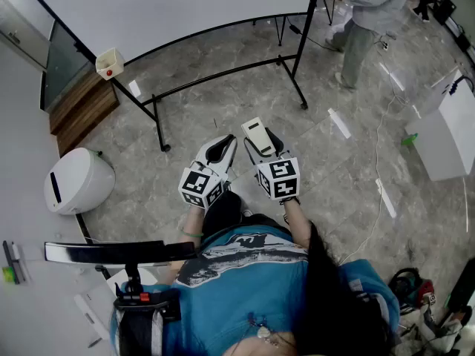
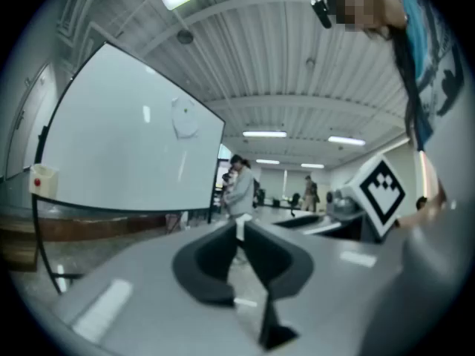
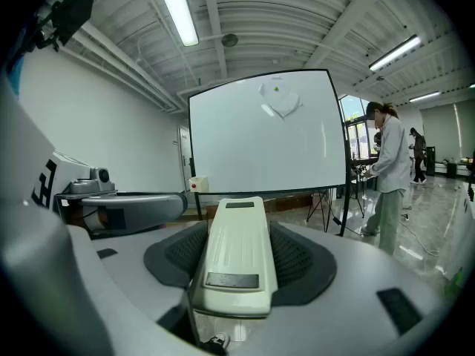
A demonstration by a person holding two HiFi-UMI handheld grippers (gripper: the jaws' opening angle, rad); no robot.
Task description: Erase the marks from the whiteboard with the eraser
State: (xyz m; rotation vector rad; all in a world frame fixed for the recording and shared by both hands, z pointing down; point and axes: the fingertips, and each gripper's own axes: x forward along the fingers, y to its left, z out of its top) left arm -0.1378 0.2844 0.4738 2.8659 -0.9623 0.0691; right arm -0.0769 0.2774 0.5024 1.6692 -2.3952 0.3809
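The whiteboard (image 1: 178,6) stands on a black wheeled frame ahead of me. In the right gripper view the whiteboard (image 3: 267,136) looks almost blank, with a faint grey patch and a small green dot (image 3: 276,90) near its top. My right gripper (image 1: 260,141) is shut on the cream eraser (image 1: 257,135), and the eraser (image 3: 236,254) lies lengthwise between the black pads of that gripper (image 3: 237,236). The left gripper (image 1: 221,149) hangs beside it, jaws shut on nothing. In its own view the left gripper (image 2: 241,228) points toward the whiteboard (image 2: 126,147). Both are well short of the board.
A small box with a red button (image 1: 109,62) is fixed to the board frame's left post. A white rounded unit (image 1: 76,180) and a wooden bench (image 1: 80,110) sit at the left. A person (image 1: 364,21) stands at the upper right near a white cabinet (image 1: 451,128).
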